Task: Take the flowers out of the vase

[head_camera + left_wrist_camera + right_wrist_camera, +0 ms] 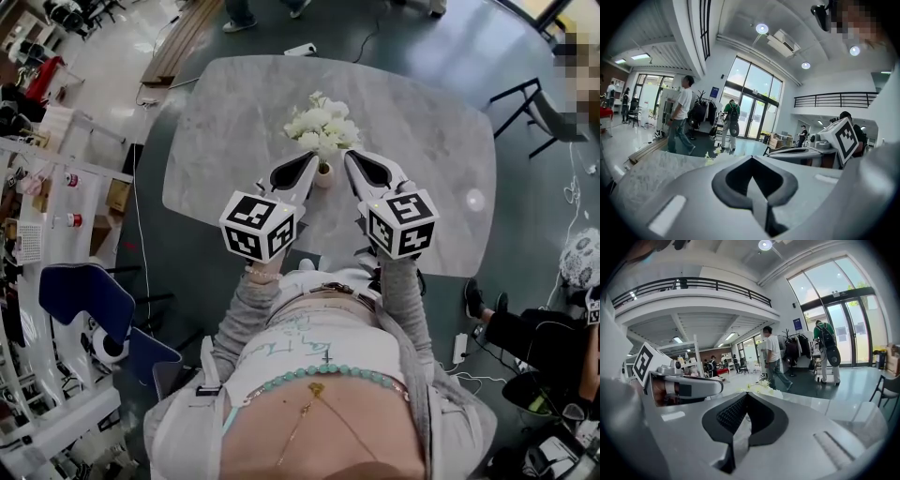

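Barely started here tbh. The bunch of white flowers (322, 129) is sitting in its small pale vase (323, 175) around the middle of the grey marble-look table (216, 122), and nothing's been pulled out yet. My left tongs (312, 157) and right tongs (349, 157) flank the vase, tips just under the blooms. Both have their jaws pressed together and are holding nothing. So I reckon the whole job's left: open up, grab the bunch, lift it clear.
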Motion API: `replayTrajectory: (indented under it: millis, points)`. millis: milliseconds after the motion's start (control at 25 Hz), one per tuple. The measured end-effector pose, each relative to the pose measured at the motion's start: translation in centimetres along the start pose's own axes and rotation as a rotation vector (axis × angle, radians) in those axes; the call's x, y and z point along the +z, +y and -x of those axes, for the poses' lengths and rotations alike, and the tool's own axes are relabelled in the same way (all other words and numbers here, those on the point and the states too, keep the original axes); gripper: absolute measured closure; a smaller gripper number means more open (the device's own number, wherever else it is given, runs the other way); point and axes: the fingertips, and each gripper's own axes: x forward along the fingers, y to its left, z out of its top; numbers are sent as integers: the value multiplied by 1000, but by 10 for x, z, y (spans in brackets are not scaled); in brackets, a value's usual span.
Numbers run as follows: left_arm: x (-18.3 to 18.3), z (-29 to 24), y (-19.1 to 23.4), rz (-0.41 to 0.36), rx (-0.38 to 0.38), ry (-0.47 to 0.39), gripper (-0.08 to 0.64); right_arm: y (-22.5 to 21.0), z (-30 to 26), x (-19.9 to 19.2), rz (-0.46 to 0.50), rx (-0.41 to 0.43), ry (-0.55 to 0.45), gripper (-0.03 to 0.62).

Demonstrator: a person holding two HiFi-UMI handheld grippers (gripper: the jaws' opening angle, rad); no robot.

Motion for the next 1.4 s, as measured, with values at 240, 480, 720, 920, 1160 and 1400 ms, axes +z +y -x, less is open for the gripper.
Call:
replayTrajectory:
  millis: [240,480,720,920,1160,1400]
  points:
    - [-13,-6,8,12,27,25,560,-14,-2,-8,-6,9,5,565]
    - [-14,-15,9,9,-7,37,560,-20,1,-16,-19,-7,19,565]
    - [-16,-27,3,-19,-117,74,560,-33,-4,-17,-46,-62,14,565]
    - [-14,-26,4,-29,-198,88,560,-33,-11,-14,-66,-112,8,565]
    - [-19,-22,8,-30,-315,108,560,-25,-23,-21,-96,-162,14,565]
    - [-34,-19,18,-38,-391,152,560,-29,-30,-36,-146,-233,34,565]
